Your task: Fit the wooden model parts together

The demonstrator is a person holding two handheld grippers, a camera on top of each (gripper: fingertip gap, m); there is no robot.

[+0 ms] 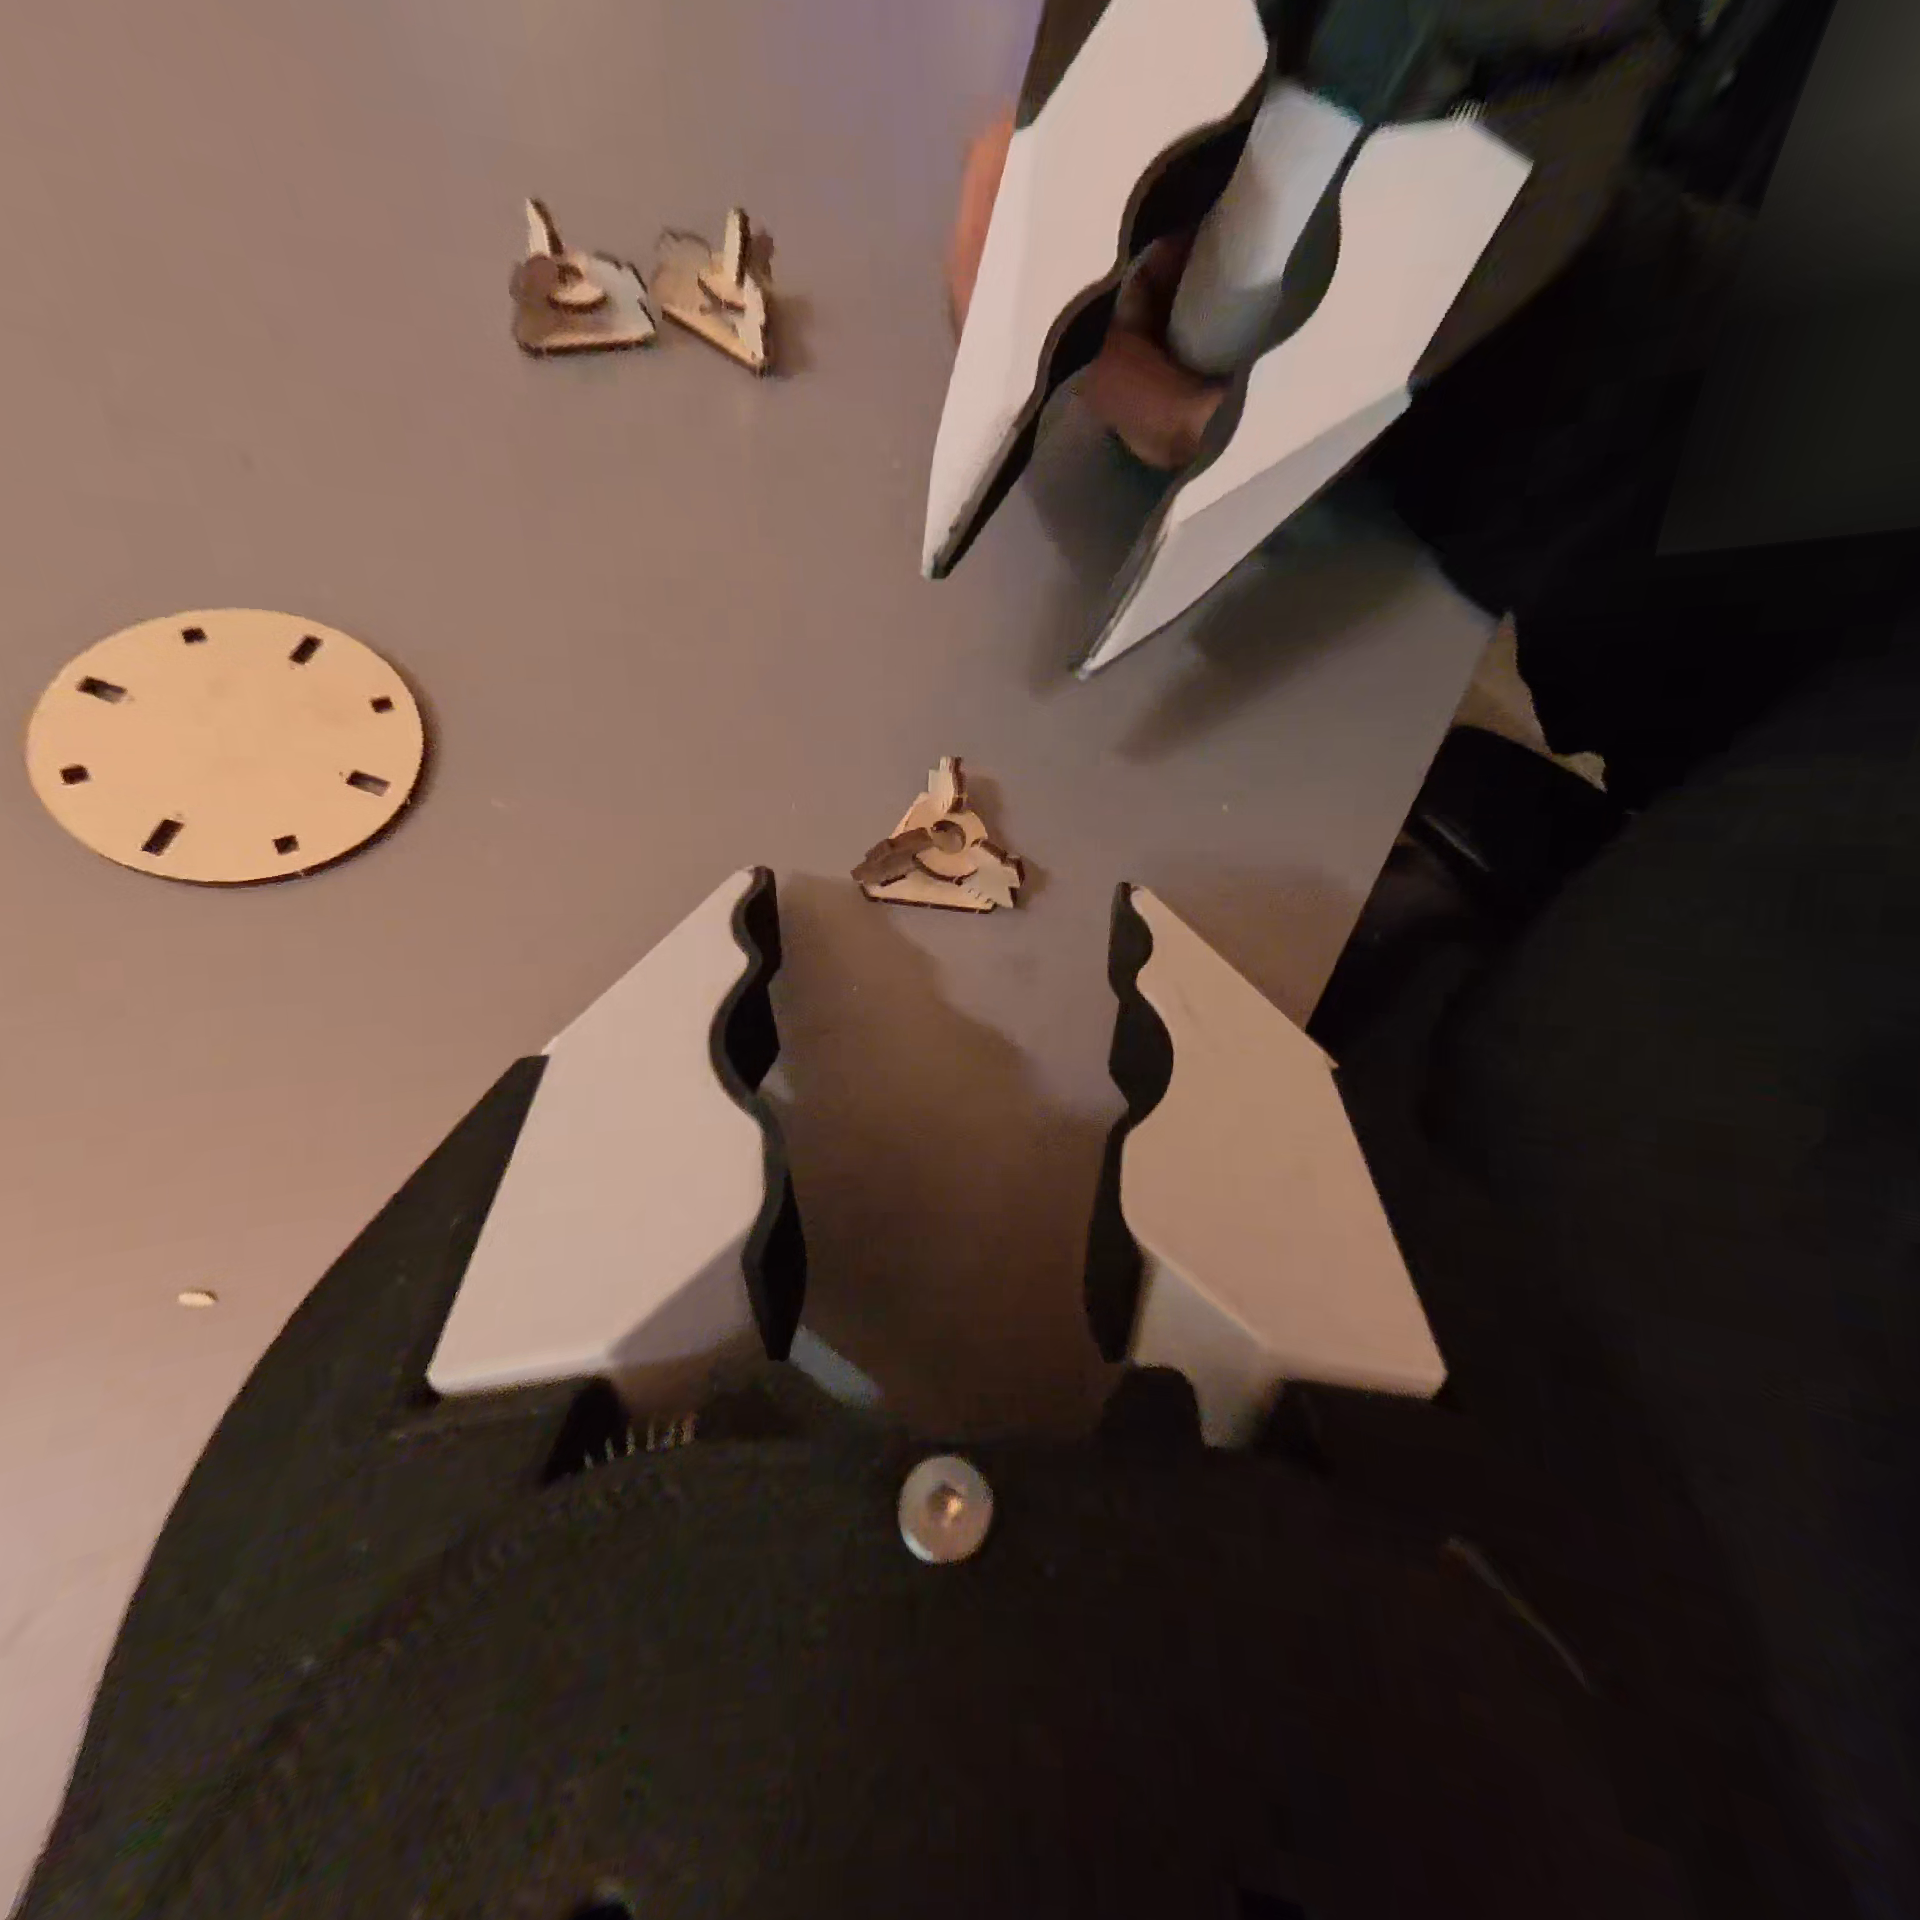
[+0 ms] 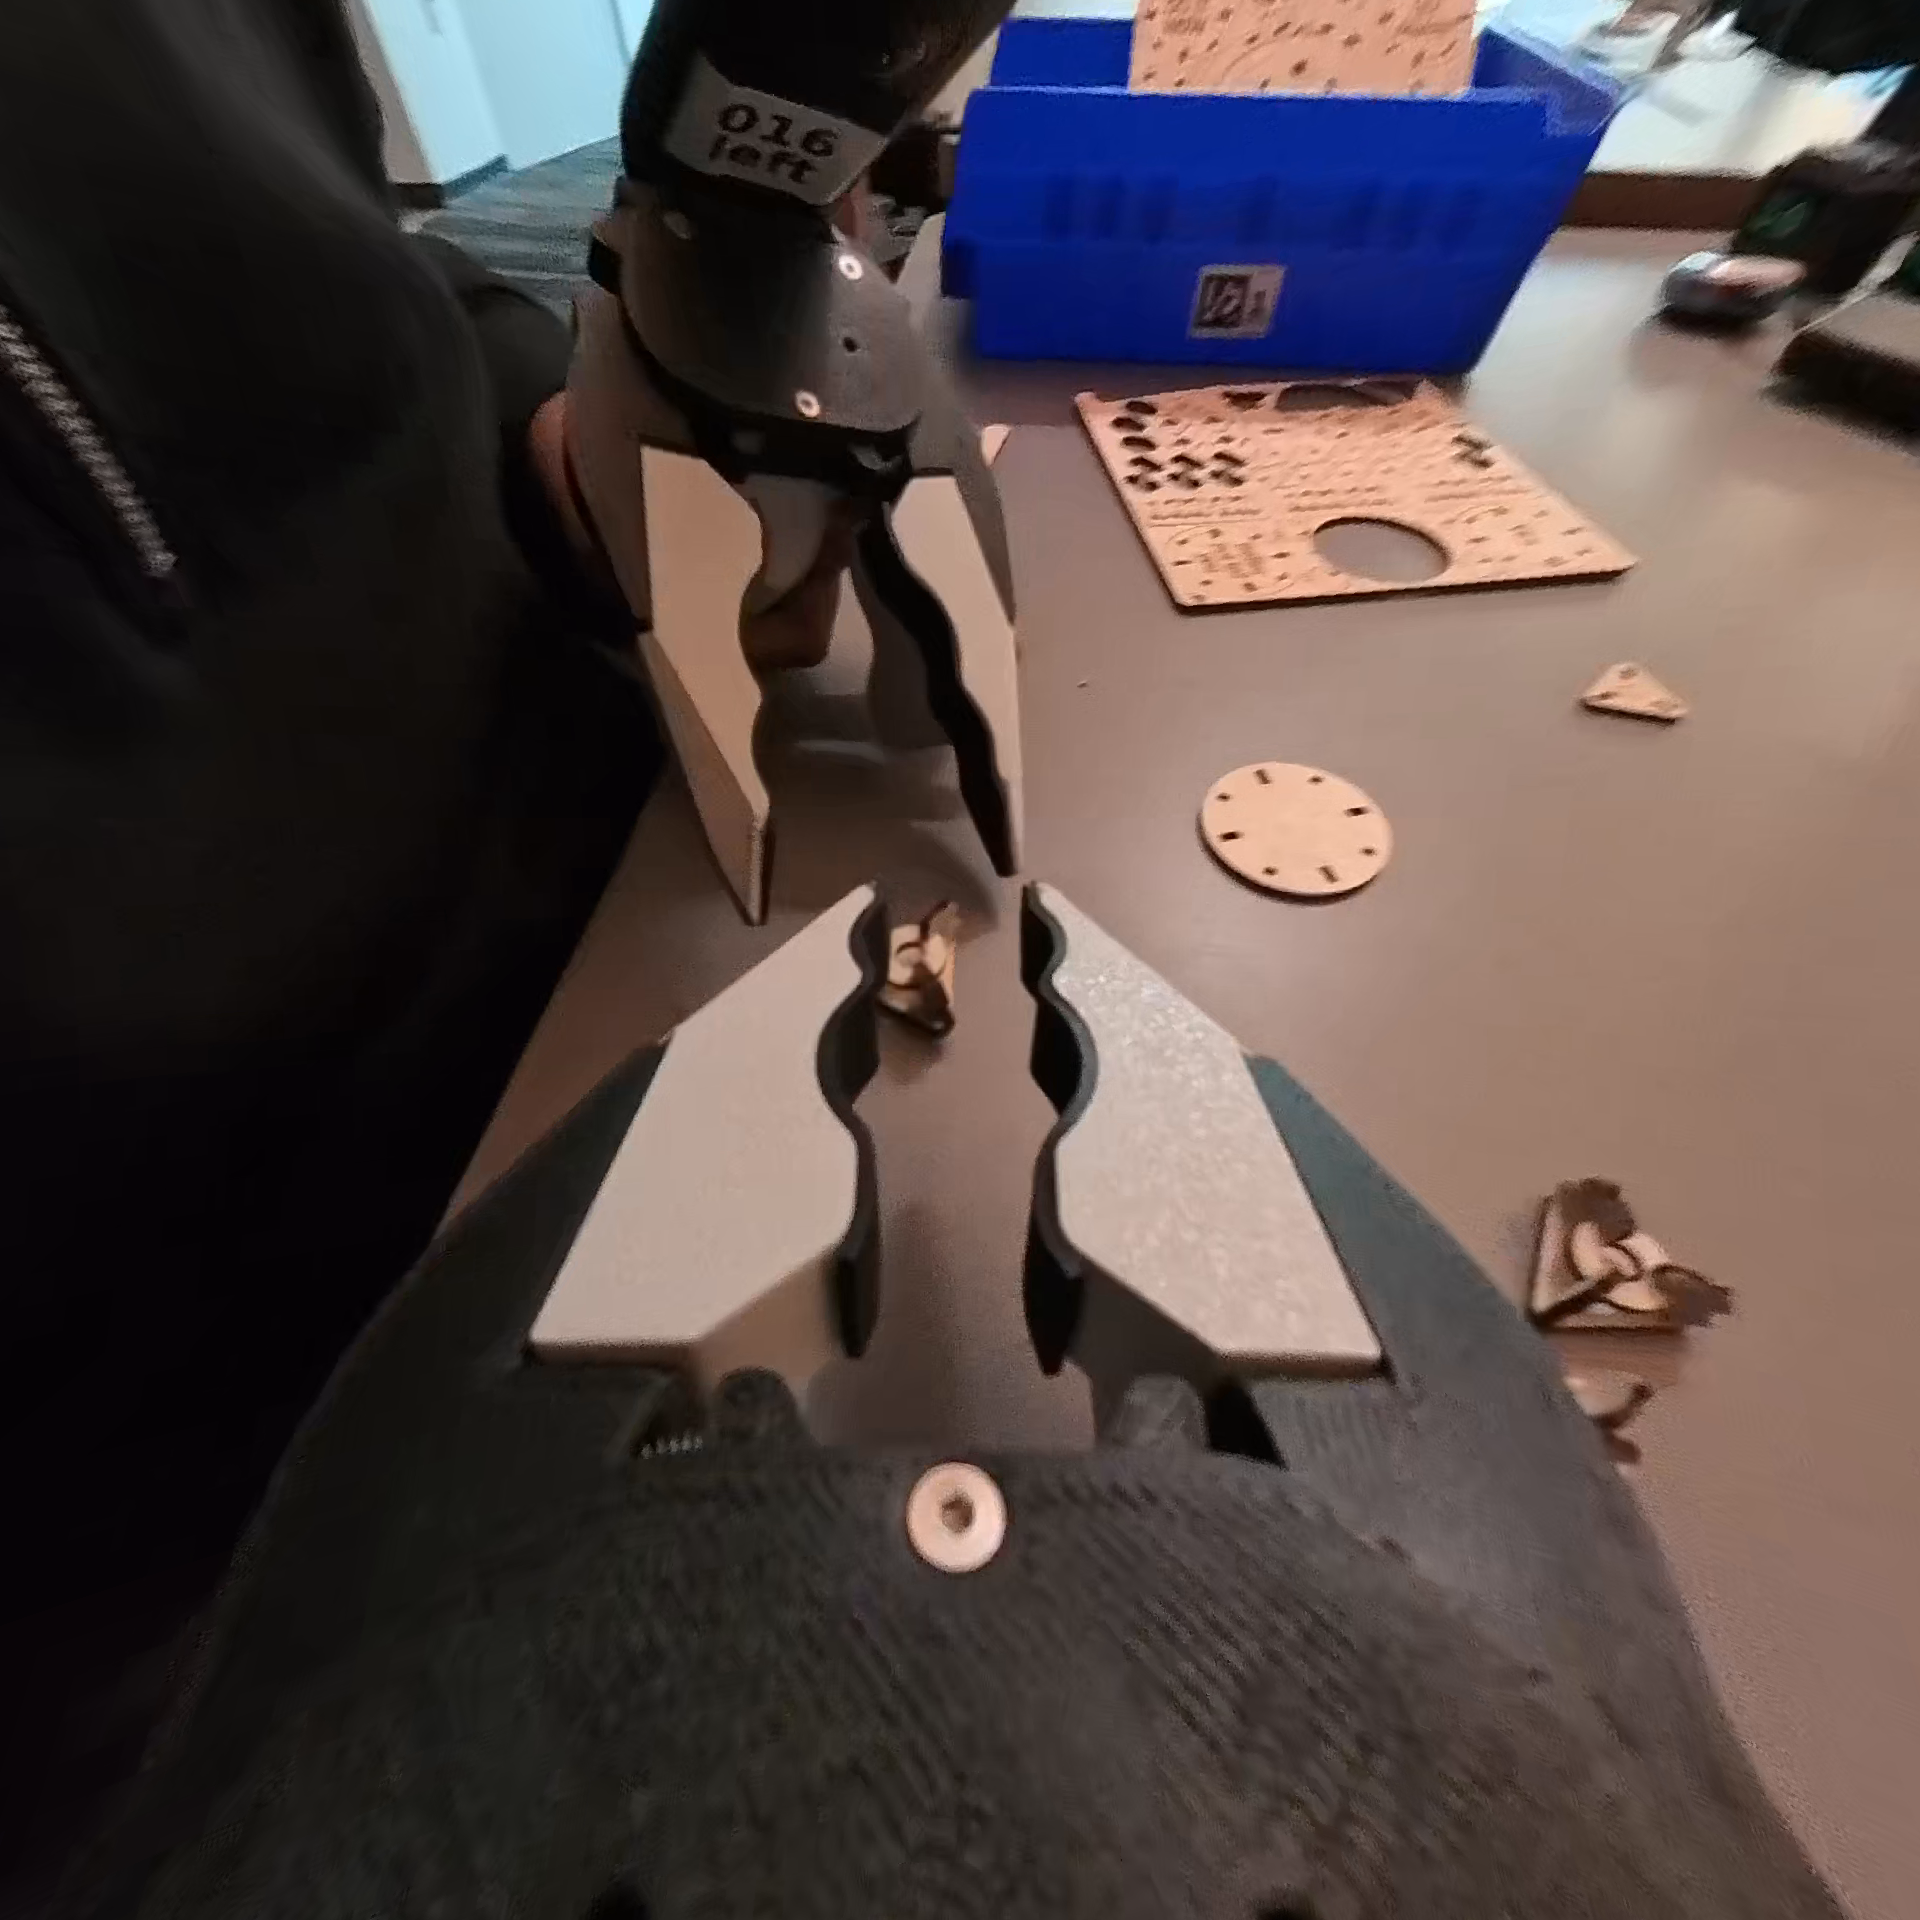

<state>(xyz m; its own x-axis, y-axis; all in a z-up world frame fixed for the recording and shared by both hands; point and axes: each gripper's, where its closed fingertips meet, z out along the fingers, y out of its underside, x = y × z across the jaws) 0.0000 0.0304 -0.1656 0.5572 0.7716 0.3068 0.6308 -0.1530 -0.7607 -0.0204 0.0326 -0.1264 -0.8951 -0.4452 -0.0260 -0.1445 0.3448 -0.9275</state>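
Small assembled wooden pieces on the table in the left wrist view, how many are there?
3: two side by side at the far side of the table, one just beyond the open left gripper. The grippers may hide others.

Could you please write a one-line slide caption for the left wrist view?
Open left claw hovers just short of a small wooden piece on the grey table, right claw poised beyond it.

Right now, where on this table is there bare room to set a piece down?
Bare table lies between the round slotted disc and the left tongs, and between the disc and the two small wooden assemblies. It is crowded near the table edge, where both open tongs close in on the triangular wooden piece.
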